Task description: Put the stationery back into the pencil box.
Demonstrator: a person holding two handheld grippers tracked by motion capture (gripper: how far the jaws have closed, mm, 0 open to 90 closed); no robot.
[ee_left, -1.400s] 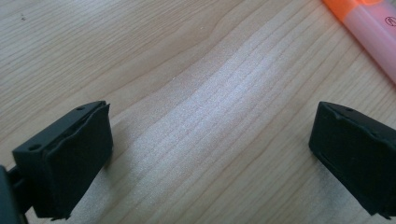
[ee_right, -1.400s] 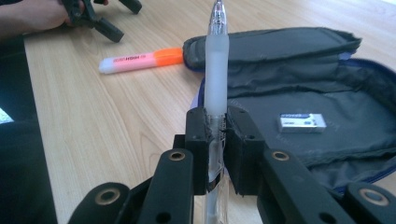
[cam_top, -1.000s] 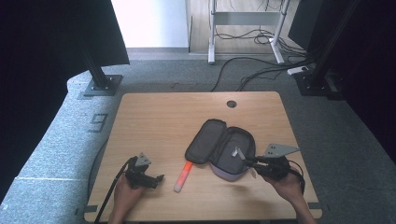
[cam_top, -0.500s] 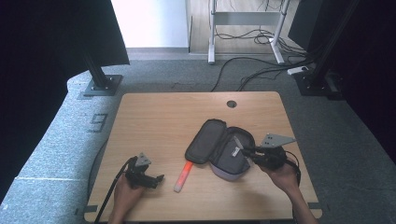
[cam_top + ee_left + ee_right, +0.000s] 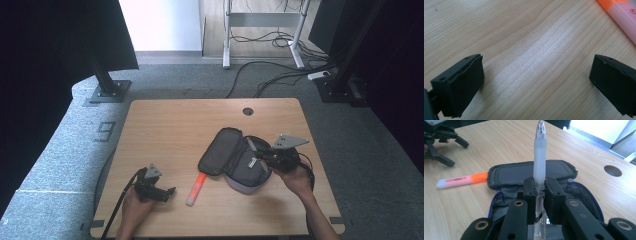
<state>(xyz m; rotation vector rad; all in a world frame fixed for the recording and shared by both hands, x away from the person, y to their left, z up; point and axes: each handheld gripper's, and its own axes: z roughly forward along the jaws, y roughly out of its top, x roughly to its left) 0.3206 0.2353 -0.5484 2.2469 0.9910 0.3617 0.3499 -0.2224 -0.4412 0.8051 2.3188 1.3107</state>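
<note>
Right gripper (image 5: 260, 154), jaws clamped on pen (image 5: 540, 157), now farther over pencil case (image 5: 235, 160).

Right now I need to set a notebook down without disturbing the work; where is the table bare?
The far-left wooden tabletop, behind the left gripper, is bare. It is crowded near the open grey pencil case and the orange-pink highlighter.

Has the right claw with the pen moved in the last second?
Yes. The right claw has slid left from the table's right edge, over the open pencil case, pen clamped.
</note>
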